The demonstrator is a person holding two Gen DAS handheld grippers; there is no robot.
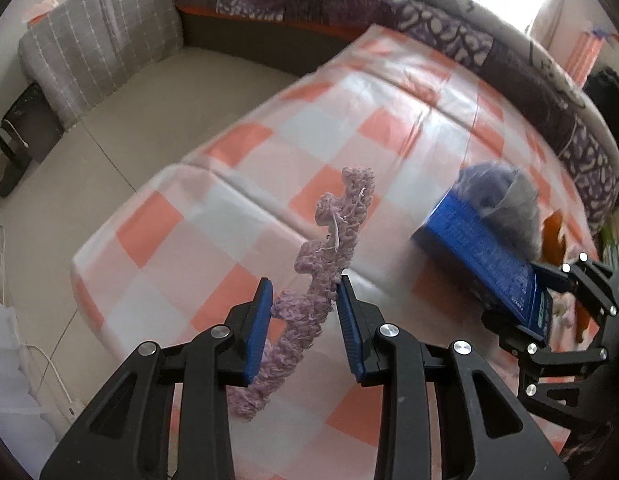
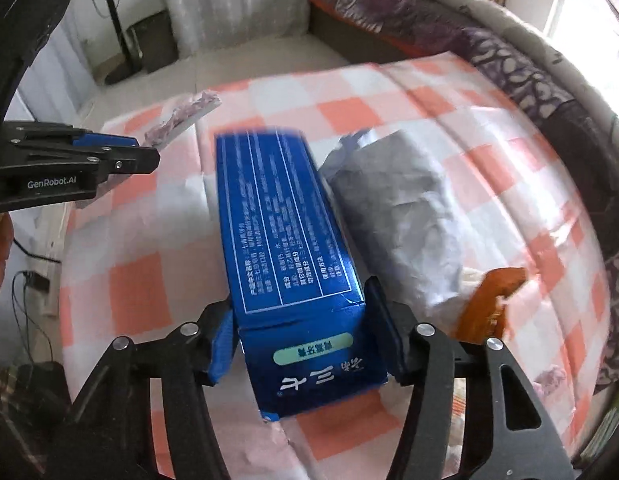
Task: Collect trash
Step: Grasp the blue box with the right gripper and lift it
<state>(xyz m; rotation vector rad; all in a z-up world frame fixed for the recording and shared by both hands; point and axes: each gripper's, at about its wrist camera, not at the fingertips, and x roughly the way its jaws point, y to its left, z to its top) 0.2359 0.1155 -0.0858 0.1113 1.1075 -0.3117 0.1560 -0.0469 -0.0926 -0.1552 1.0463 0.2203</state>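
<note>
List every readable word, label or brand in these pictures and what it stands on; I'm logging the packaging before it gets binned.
"GenRobot.AI": white lettering on the side of the left gripper, seen from the right wrist view.
"三七": large white characters, upside down, on the end flap of the blue box held in the right gripper.
Green oval label on that flap: too blurred to read.
Columns of white Chinese print on the box's top face: too small to read.

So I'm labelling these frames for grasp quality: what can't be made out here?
- Left wrist view: whether the left gripper fingers clamp the purple foam strip; gaps show beside it.
- Right wrist view: the blue box hides part of the grey crumpled bag.
- Orange piece: blurred, identity unclear.
- Box print: too blurred to read.
</note>
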